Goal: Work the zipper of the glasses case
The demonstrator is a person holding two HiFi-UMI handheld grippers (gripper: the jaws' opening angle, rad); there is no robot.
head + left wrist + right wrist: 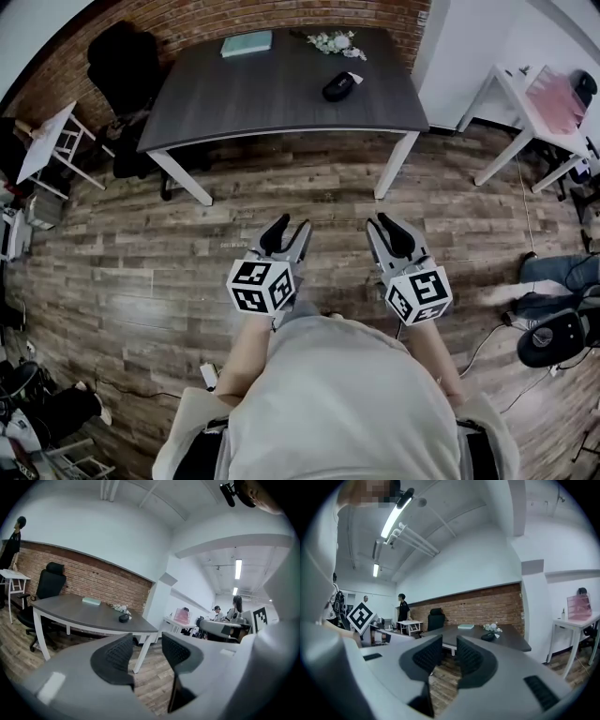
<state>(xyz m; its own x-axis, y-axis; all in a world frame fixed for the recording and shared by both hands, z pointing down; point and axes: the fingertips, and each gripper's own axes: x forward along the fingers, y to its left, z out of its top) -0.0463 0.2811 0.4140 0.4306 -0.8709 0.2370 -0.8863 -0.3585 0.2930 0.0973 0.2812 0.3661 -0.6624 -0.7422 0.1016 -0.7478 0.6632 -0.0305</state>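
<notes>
Nearest us, both grippers are held out front, roughly level and side by side, noses toward the table. We read that as a carry pose, not a working one. Left gripper [292, 230]: jaws parted a fair way, nothing btwn them, only floorboards thru the gap. Right gripper [386, 225]: jaws parted too, narrower gap, also empty. Fits, since there's nothing out here to grab.

Next out is a stretch of bare wood floor [309, 187], so we're standing well back.

Then the dark table [253, 98]. The glasses case [338, 86] lies flat on its right half, well apart from both grippers. It's small and black, too small from here to tell the zipper's state or which way the pull faces. It sits away from the near edge, so we'd prob. need to step right up and reach in.

Farther back on the table are a teal notebook [247, 43] and a flower sprig [336, 42], clear of the case. An office chair [122, 61] sits far left by the brick wall.

Zipper work not yet begun, by our judgement.
</notes>
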